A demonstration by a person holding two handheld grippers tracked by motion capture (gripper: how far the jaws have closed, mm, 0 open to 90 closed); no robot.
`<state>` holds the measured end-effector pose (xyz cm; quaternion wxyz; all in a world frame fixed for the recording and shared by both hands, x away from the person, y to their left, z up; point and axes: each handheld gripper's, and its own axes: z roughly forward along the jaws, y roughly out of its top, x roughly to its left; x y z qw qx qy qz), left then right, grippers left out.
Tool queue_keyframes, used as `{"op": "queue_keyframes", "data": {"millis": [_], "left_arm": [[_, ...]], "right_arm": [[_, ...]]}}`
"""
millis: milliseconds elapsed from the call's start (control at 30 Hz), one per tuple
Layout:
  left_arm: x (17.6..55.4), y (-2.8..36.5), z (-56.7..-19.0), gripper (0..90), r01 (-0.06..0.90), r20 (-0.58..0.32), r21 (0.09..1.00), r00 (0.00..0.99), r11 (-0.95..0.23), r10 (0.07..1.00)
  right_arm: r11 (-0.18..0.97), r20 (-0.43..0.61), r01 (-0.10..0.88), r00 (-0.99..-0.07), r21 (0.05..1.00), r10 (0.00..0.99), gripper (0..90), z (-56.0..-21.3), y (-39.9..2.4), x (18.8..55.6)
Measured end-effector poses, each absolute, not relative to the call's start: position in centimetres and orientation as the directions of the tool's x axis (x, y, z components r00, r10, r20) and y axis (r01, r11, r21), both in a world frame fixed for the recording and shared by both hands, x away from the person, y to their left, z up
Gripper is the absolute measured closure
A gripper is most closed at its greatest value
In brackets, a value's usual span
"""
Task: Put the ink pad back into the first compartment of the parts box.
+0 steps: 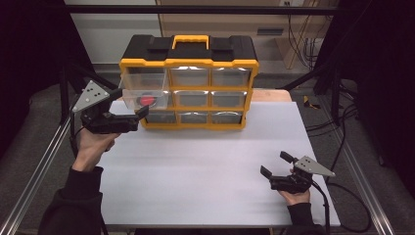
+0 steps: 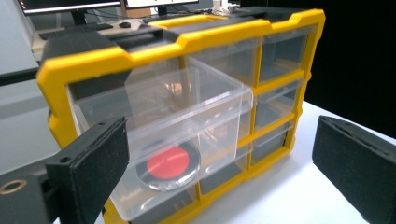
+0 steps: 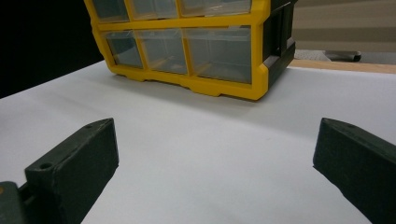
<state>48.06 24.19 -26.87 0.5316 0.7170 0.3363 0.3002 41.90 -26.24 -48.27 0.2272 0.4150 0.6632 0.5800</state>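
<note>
Beside left gripper (image 1: 128, 108), open drawer (image 1: 142, 99), unlabelled

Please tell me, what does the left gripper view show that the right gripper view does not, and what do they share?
The left gripper view alone: a clear drawer pulled partly out of the yellow organizer, with a round red and black disc lying inside it; monitors at the top edge. The right gripper view alone: the organizer's lower drawers, all pushed in, and a broad bare stretch of white table. Both: the same organizer on the table, and each gripper's own two black jaws standing wide apart.
</note>
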Motion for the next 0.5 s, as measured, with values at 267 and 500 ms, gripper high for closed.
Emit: {"op": "queue_keyframes", "data": {"millis": [267,500], "left_arm": [[48.1,24.4,-29.3,3.0,0.174,0.071,0.961,0.594,-0.214,0.801],[47.8,24.1,-30.2,3.1,0.179,0.074,0.957,0.604,-0.226,0.793]], "right_arm": [[-0.016,0.179,0.288,-0.551,0.957,0.815,0.6,-48.3,-26.3,41.9],[-0.012,0.172,0.281,-0.553,0.960,0.815,0.6,-48.3,-26.3,42.0]]}}
